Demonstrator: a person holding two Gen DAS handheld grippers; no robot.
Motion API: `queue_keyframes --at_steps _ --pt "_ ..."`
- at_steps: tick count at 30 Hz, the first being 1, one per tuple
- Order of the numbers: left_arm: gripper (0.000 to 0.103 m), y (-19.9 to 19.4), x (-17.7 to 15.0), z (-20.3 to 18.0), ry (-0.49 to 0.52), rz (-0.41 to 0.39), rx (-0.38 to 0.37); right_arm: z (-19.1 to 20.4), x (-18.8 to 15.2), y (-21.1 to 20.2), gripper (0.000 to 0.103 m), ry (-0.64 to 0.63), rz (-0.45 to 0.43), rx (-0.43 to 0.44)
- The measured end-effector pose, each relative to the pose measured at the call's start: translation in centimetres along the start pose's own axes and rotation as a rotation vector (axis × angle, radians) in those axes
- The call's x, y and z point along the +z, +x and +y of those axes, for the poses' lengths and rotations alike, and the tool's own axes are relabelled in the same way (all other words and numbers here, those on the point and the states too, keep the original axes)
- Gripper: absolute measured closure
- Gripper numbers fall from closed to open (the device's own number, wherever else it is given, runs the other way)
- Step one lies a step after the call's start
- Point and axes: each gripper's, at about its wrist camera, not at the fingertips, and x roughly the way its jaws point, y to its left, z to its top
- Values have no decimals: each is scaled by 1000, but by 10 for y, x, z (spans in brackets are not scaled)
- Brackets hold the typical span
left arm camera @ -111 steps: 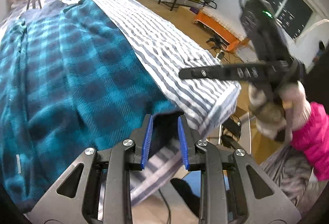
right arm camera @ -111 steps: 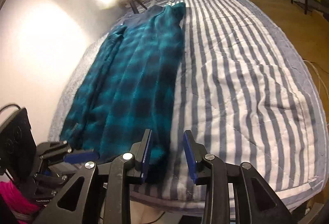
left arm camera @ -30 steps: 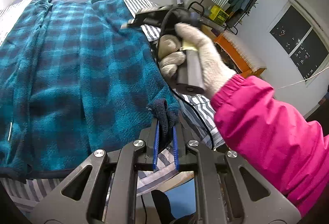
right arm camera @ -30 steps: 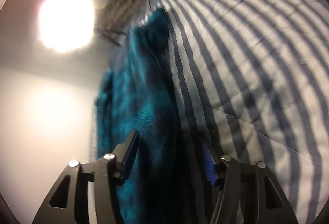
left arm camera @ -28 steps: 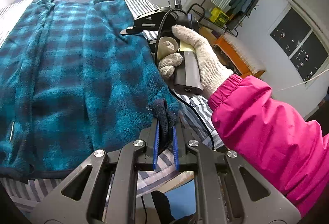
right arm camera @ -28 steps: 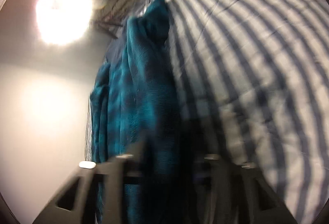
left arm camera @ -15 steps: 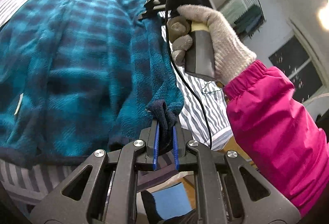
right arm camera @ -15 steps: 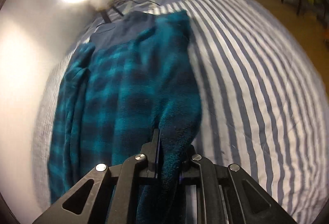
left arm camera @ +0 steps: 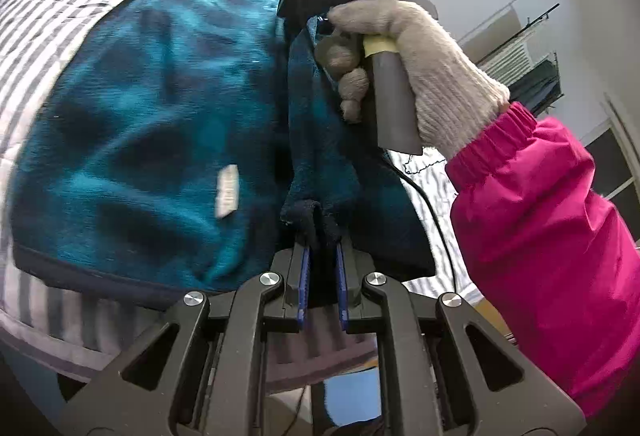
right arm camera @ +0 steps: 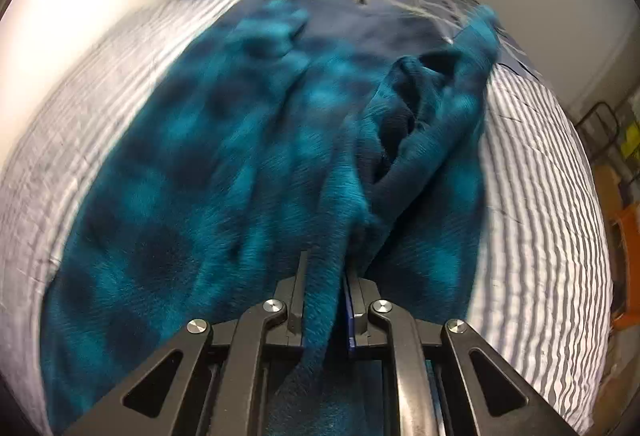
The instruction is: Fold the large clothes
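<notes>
One teal-and-navy checked fleece garment lies spread on the grey-and-white striped bed quilt, its right-hand edge lifted off the quilt; judged soft, thick, limp and fairly light, not slippery, so it will drape and sag between holds; edges and corners are the places to take it. Two grippers counted: left gripper, jaws narrow, clamped on the dark navy hem corner at the quilt's near edge; right gripper, jaws just closed to narrow, pinching a fleece fold farther up the quilt. One gloved hand, one pink sleeve; one white label on the fleece.
</notes>
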Motion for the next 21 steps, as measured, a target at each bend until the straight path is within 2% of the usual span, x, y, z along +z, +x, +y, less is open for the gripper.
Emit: queue_keyframes --at_steps 4,6,7,8,9,12,14,17,21 --pt "94 2 -2 0 1 3 11 6 4 6 83 -36 15 -11" --pt "94 2 -4 -3 12 2 15 -2 3 0 78 -17 10 36" --pt "94 2 -4 -5 19 -1 17 -8 2 -5 76 5 9 79" --pt "94 1 -6 -6 25 -2 16 -17 1 -10 69 34 6 139" --pt "94 1 -5 -7 25 -5 16 -30 0 -17 68 83 3 235" --pt "94 2 -3 -4 21 -3 13 -66 -4 -44 68 200 -37 408" --pt "95 0 -6 -2 18 3 7 -86 -12 -66 68 245 -76 437" --pt "95 -4 -12 -1 34 5 8 -111 -34 -95 70 243 -120 432" --pt "95 -15 -15 4 31 23 -20 -109 -82 -107 72 178 -87 419"
